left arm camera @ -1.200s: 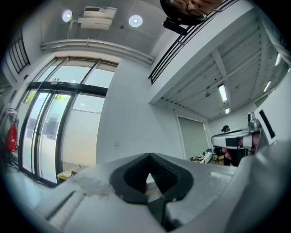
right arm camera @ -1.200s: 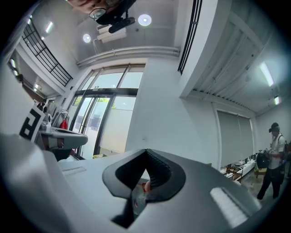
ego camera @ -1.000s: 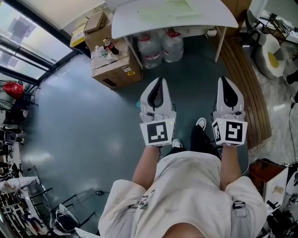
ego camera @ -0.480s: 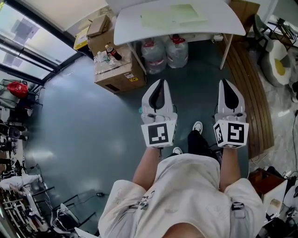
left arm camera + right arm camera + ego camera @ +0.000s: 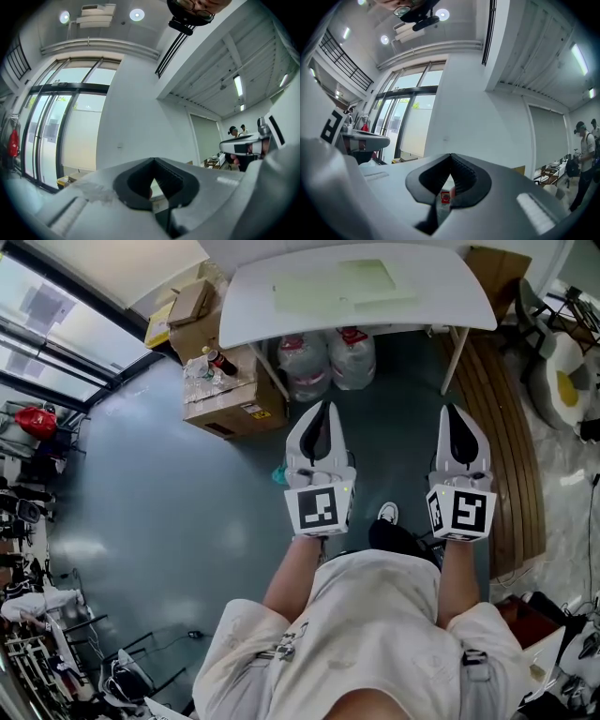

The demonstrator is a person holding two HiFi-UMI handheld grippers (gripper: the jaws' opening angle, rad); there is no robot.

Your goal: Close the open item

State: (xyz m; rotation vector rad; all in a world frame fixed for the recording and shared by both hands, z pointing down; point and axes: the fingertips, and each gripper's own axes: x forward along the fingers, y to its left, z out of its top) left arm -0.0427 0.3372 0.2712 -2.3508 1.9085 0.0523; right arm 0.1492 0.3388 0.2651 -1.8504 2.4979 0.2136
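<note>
Both tongs are clenched and empty; the left tongs (image 5: 322, 409) and the right tongs (image 5: 454, 411) point side by side toward the white table (image 5: 450, 287).

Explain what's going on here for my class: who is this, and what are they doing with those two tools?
A person stands on a grey floor facing a white table, holding the left gripper and the right gripper out in front. Both are shut with nothing between the jaws, and neither touches anything. Two large water jugs sit under the table, with cardboard boxes beside it. No open item to close can be made out, so the task has not begun.
</note>
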